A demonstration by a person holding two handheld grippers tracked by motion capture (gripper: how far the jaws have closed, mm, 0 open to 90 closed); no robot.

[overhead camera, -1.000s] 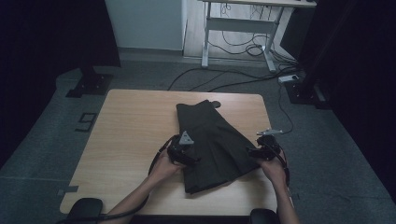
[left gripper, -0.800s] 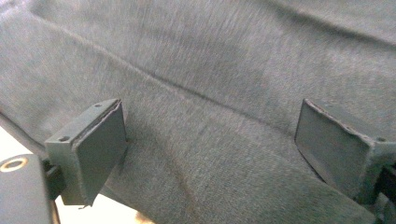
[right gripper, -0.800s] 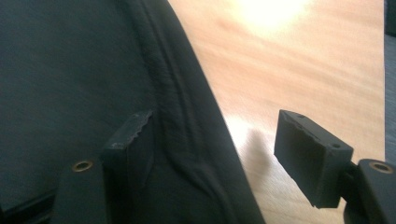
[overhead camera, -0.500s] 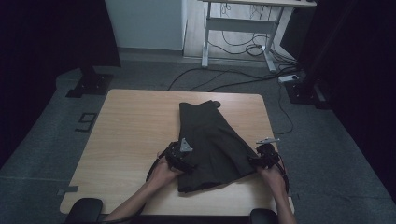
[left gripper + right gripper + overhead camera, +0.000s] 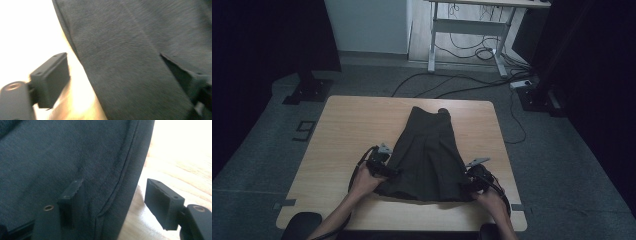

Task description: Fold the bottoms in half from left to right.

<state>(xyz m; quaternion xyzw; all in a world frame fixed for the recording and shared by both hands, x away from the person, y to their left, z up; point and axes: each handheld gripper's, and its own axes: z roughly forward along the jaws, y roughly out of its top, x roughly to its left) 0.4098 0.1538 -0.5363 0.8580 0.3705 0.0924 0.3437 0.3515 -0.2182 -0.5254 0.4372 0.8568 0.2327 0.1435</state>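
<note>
Dark grey woven skirt (image 5: 428,155) lying flat on a light wooden table (image 5: 347,130), narrow waist end toward the far edge, wide hem toward the near edge, roughly midway between the left and right edges. Left gripper (image 5: 381,162), held in the person's left hand (image 5: 364,181), sits at the skirt's left side close to the hem; right gripper (image 5: 473,176), held in the right hand (image 5: 489,200), sits at the skirt's right side near the hem corner. Left gripper view: skirt (image 5: 140,60) spread across the frame, its edge running diagonally, one black jaw standing on the bare wood to the outside and the other lying over the cloth at the right; the jaws are parted and have just been closing slightly, with the skirt's edge between them but no pad pressing on it. Right gripper view: skirt (image 5: 75,155) with its stitched side seam passing between the two black jaws, one jaw over the fabric, the other over bare table (image 5: 180,170); jaws released and spread, having just been opening, the fabric edge between them unclamped. Both grippers lie well apart, the full hem width between them
</note>
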